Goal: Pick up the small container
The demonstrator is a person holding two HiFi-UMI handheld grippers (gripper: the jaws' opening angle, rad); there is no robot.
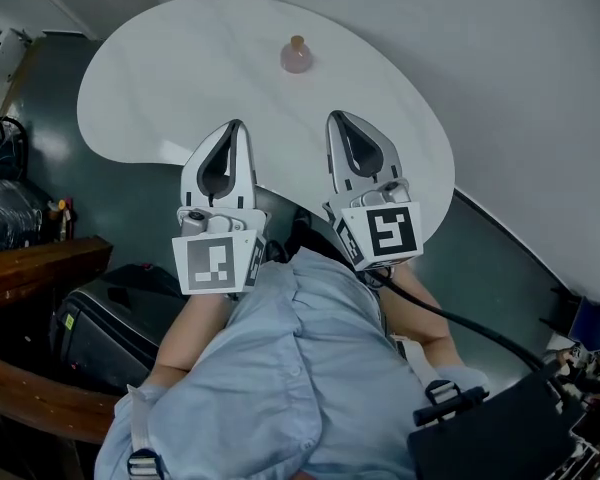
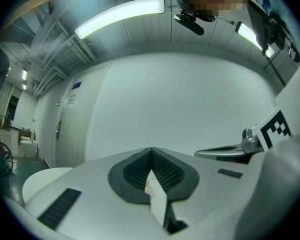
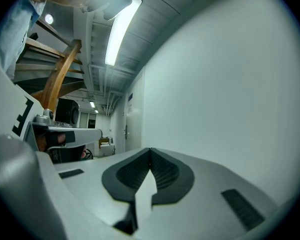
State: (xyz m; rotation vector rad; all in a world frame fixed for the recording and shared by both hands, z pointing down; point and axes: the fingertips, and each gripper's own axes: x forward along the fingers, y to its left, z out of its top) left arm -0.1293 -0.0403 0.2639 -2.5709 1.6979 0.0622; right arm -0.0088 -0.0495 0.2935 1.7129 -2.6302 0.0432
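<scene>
Both tools hover over the near edge of the tabletop (image 1: 170, 78). The left tool (image 1: 237, 125) and the right tool (image 1: 336, 118) are closed, tips together, with nothing held. The small container (image 1: 297, 55) stands upright near the far edge, well apart from both. My worry is reaching in before I open a tool, because closed tips would tip the container over or shove it toward the far edge. It looks light and narrow-topped, so an off-centre squeeze could also pop it loose.
</scene>
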